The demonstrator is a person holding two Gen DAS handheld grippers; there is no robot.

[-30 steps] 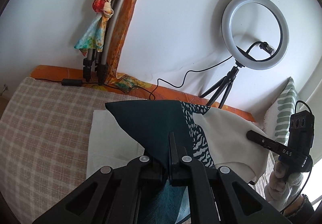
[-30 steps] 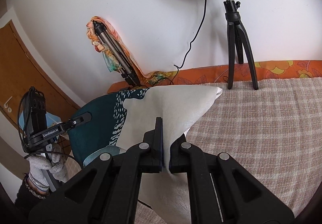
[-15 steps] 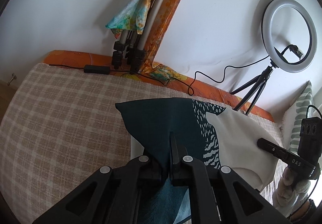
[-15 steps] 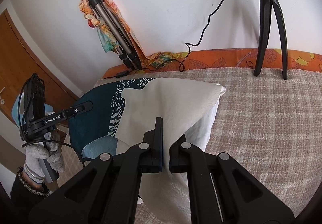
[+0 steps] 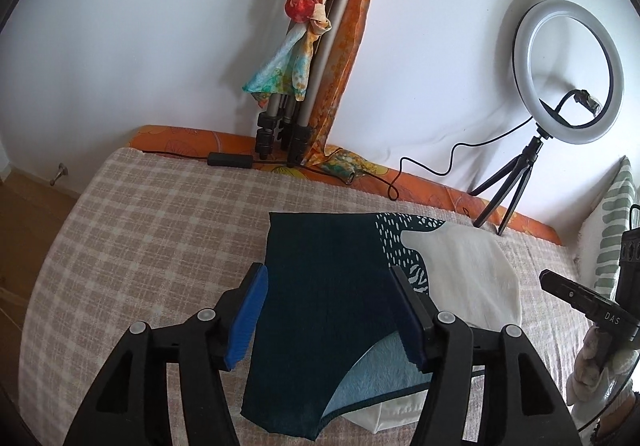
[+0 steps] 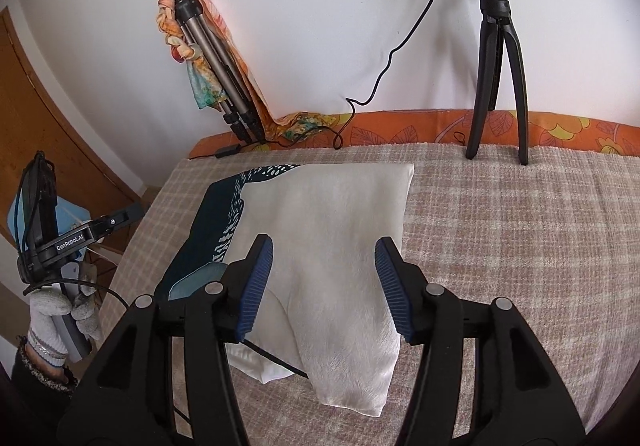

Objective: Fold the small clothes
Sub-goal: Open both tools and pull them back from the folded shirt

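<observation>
One folded teal-and-cream cloth [image 5: 332, 286] is laid on the checked beige bedspread [image 5: 140, 246]; both grippers, left [image 5: 334, 314] and right [image 6: 324, 286], are seen opening, pads clear of it.

I see the folded cloth [image 5: 328, 286] on the bedspread [image 5: 140, 246]; behind it the folded tripod [image 5: 316, 65] leans on the wall, the ring light [image 5: 568, 69] to its right.

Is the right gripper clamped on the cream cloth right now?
No. The right gripper has its jaws apart and opening, and the cream cloth lies flat on the bed between them, untouched by either pad.
</observation>
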